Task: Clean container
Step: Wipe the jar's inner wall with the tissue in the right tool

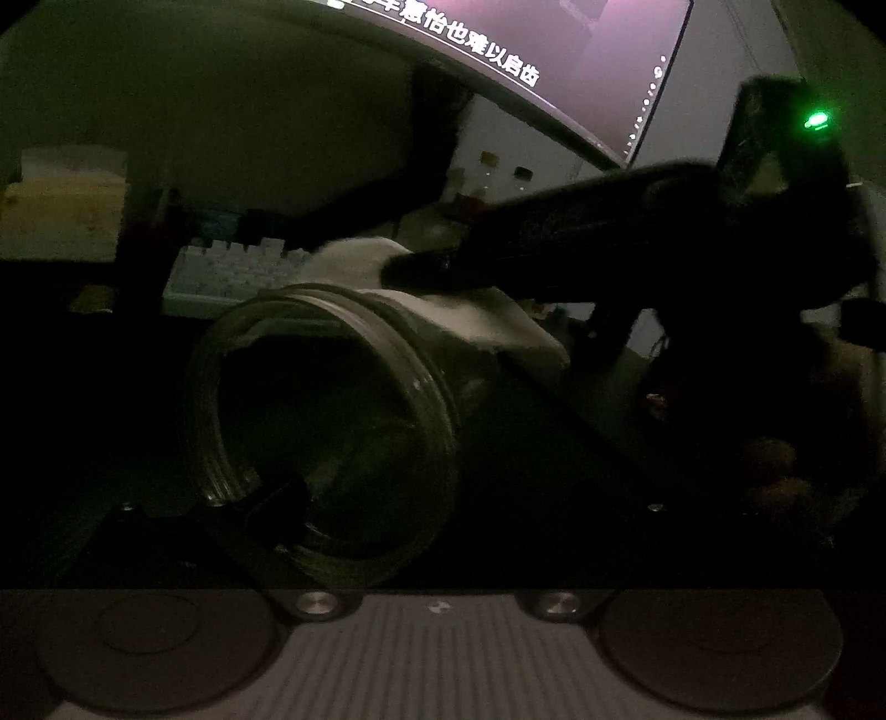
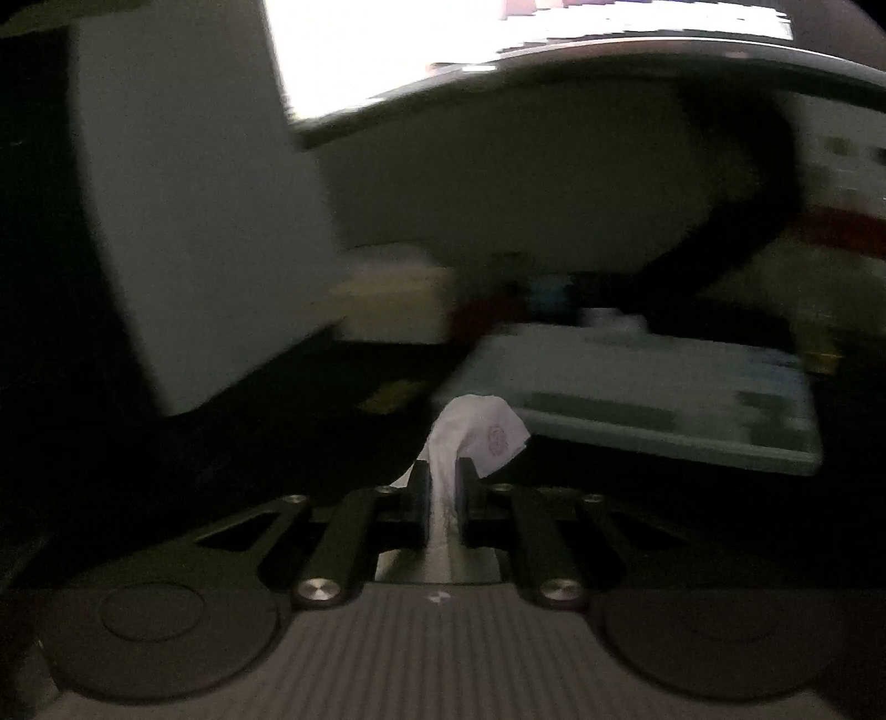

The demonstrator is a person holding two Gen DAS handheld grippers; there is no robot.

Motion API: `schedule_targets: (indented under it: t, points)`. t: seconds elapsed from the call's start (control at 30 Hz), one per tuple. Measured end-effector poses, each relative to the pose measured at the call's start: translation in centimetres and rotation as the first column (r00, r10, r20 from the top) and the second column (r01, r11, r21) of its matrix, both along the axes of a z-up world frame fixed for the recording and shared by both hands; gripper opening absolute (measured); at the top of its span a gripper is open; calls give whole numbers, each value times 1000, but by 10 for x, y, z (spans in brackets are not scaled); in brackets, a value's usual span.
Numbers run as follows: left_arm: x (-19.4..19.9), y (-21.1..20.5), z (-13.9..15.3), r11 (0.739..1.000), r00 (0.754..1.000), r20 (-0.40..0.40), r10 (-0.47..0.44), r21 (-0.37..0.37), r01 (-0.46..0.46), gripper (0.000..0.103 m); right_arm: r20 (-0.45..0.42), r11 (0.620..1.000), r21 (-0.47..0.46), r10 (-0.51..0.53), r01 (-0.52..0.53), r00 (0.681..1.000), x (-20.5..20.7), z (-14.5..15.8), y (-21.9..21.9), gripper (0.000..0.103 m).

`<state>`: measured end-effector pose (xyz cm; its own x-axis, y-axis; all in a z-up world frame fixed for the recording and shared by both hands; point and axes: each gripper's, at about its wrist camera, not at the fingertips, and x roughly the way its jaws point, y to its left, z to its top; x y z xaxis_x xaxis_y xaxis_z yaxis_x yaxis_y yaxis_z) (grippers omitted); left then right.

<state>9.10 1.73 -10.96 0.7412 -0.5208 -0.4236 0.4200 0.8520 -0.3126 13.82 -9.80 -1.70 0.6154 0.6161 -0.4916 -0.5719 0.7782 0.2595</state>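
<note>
A clear glass jar [image 1: 332,421] with a threaded rim lies on its side, its open mouth facing the left wrist camera. My left gripper [image 1: 398,471] is spread wide and shut on it, with one dark finger [image 1: 271,498] at the lower rim; the other finger is lost in shadow. My right gripper [image 1: 432,268] comes in from the right and rests over the top of the jar with a white tissue [image 1: 482,321] draped on the jar's shoulder. In the right wrist view, that gripper [image 2: 443,476] is shut on the crumpled tissue [image 2: 476,426].
The room is dim. A lit monitor [image 1: 554,44] hangs over the desk, with a pale keyboard [image 1: 232,271] behind the jar and small bottles [image 1: 490,171] further back. A pale box [image 1: 61,216] sits at the far left. The keyboard [image 2: 637,399] lies just ahead of the right gripper.
</note>
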Motion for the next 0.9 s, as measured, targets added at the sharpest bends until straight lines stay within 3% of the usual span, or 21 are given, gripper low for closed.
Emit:
schedule_targets:
  t: [0.13,0.3,0.47,0.57,0.73,0.8,0.9]
  points:
    - [0,2,2,1000,1000,-4,3,3,-3,103,19,999,-32,40,-39,999,-7,5,7,11]
    - [5,10,3,1000,1000,-24,4,-28,-5,103,-4,996,-65,-62,61,998,11,1,3,12]
    - [8,10,3,1000,999,-18,28,-7,-28,103,21,997,-19,79,-79,997,-10,2,9,12]
    - [9,12,2,999,999,-16,36,-6,-37,103,40,999,-32,41,-40,998,1,-3,4,12]
    - [12,16,2,999,999,-22,43,-28,-44,103,7,986,-83,-144,144,990,35,-10,-10,15]
    - [13,18,3,998,999,-28,43,-43,-44,103,16,990,-82,-115,116,993,28,-9,-4,15]
    - [13,19,3,998,999,-27,40,-44,-41,103,-1,998,5,57,-57,998,9,-4,5,15]
